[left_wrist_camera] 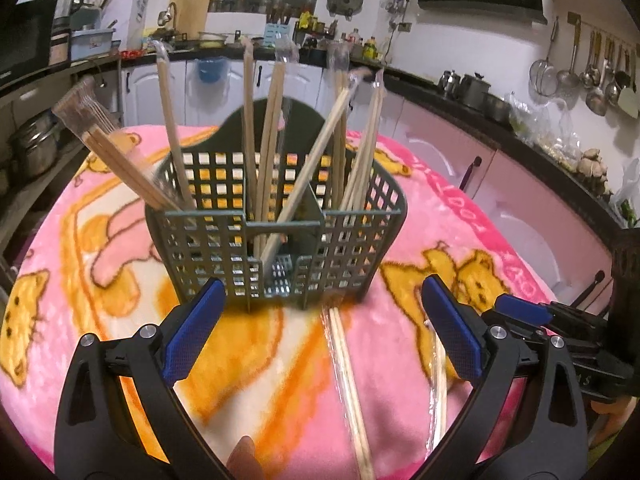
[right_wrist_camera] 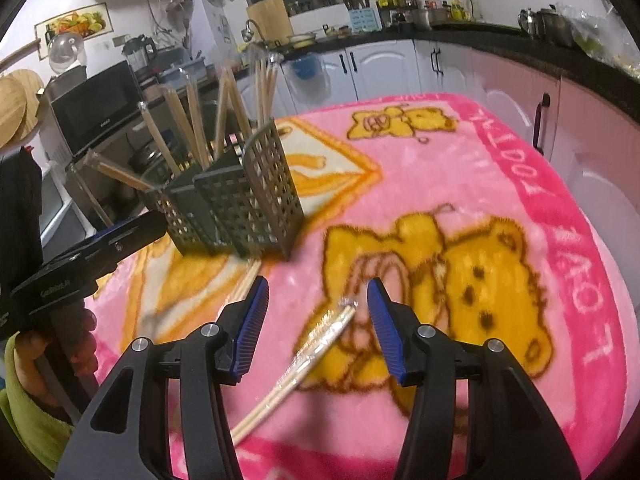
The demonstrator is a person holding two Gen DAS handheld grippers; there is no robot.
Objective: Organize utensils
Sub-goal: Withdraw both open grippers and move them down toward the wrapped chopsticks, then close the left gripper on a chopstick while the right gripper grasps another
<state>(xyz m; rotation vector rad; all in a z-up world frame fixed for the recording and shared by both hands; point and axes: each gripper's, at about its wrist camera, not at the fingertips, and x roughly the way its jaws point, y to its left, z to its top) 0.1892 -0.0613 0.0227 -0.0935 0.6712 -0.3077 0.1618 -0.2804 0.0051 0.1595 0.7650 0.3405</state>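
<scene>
**Two wrapped chopstick pairs left to collect beside the caddy**

The grey lattice utensil caddy point(left_wrist_camera: 276, 216) stands upright on the pink cartoon blanket point(left_wrist_camera: 460, 216), already holding many wrapped chopstick pairs that lean out of its compartments. Two more wrapped pairs lie flat on the blanket in front of the caddy: one point(left_wrist_camera: 350, 392) runs from the caddy's near wall toward the camera, the other point(right_wrist_camera: 316, 336) lies just to its right.

The left gripper point(left_wrist_camera: 320, 328) hangs in front of the caddy with its jaws spread wide and nothing in them; the first pair lies below the gap. The right gripper point(right_wrist_camera: 318, 320) is about half open and empty, the tip of the second pair lying between its blue pads without touching either.

The step in hand looks like the pick-up approach. Next, each gripper probably needs to settle over its pair and close across the thin sticks, then tilt them upright for a caddy compartment; the slick wrapping may let them slip.
</scene>
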